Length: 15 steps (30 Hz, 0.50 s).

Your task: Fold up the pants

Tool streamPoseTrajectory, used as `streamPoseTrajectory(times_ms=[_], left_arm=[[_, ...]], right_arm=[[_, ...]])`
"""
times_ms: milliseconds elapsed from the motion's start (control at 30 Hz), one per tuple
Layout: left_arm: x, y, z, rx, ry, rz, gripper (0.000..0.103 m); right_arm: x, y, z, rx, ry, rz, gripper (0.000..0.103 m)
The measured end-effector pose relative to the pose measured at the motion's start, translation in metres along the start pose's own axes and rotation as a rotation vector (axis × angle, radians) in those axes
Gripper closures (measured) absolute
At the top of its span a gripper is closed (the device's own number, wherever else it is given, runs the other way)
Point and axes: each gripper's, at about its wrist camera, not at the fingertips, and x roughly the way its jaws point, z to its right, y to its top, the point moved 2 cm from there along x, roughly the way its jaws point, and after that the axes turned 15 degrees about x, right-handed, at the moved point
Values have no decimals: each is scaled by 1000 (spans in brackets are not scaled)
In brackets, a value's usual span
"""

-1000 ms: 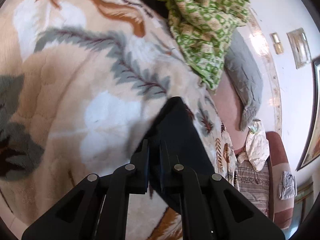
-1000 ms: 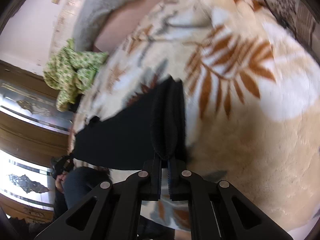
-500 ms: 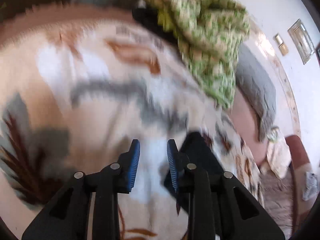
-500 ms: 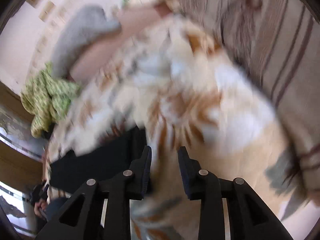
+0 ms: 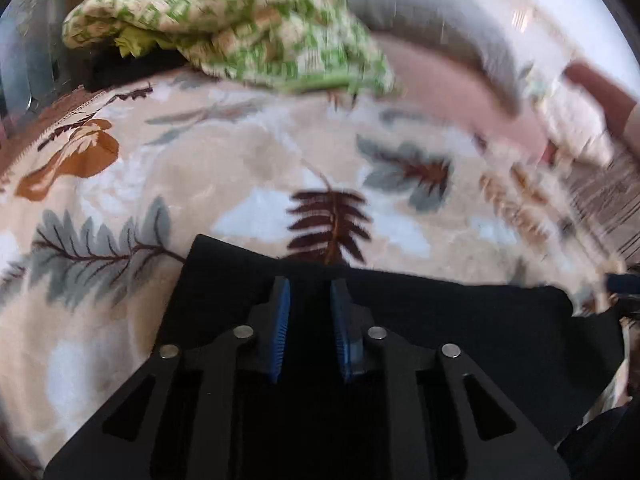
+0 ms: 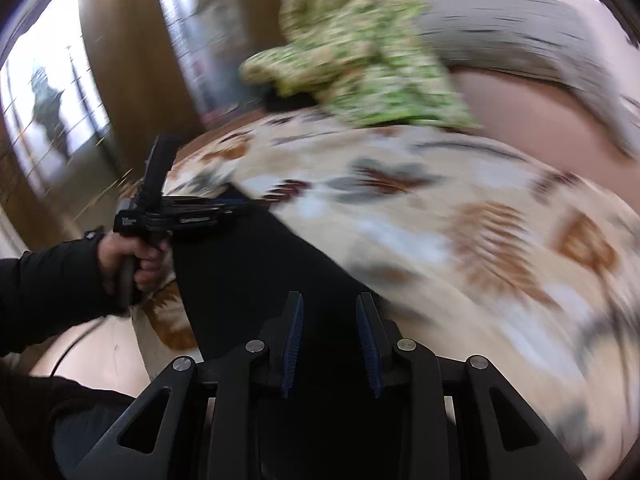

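The black pants (image 5: 460, 312) lie flat on the leaf-patterned blanket (image 5: 240, 168), near its front edge. My left gripper (image 5: 310, 284) is open and empty, its blue-padded jaws just above the pants' far edge. My right gripper (image 6: 329, 298) is open and empty over the pants (image 6: 248, 264) in the right wrist view. That view also shows the left gripper's body (image 6: 176, 216), held by a hand in a black sleeve, at the pants' left end. Both views are motion-blurred.
A crumpled green-patterned cloth (image 5: 256, 28) lies at the blanket's far side, with a grey pillow (image 5: 440, 36) beside it. A striped seat (image 5: 600, 192) is at the right. Wooden furniture (image 6: 132, 60) stands beyond the left end.
Both grippers let go of the pants and opened. Both have swung round and now sit low over the pants lying flat on the blanket.
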Motion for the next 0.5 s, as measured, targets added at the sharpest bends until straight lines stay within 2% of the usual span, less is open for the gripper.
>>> streamPoseTrajectory(times_ms=[67,100,133,167,267,367,433,500], left_arm=[[-4,-4,-2,-11,-4,24,85],[-4,-4,-1,-12,-1,29,85],[-4,-6,-1,-16,-2,36,85],[-4,-7,-1,-22,-6,44,85],[-4,-9,-5,-43,-30,60,85],[-3,-9,-6,-69,-55,74,85],[-4,-10,-9,-83,-71,85,85],[-4,-11,-11,-98,-89,93,85]], right_arm=[[39,9,-15,-52,95,-74,76],[54,9,-15,-71,96,-106,77],[80,5,-13,-92,52,-187,80],[104,-1,-3,-83,-9,-260,78],[106,1,23,105,126,-224,77],[105,3,17,93,127,-224,76],[102,16,3,43,85,-241,75],[98,35,-13,30,66,-200,72]])
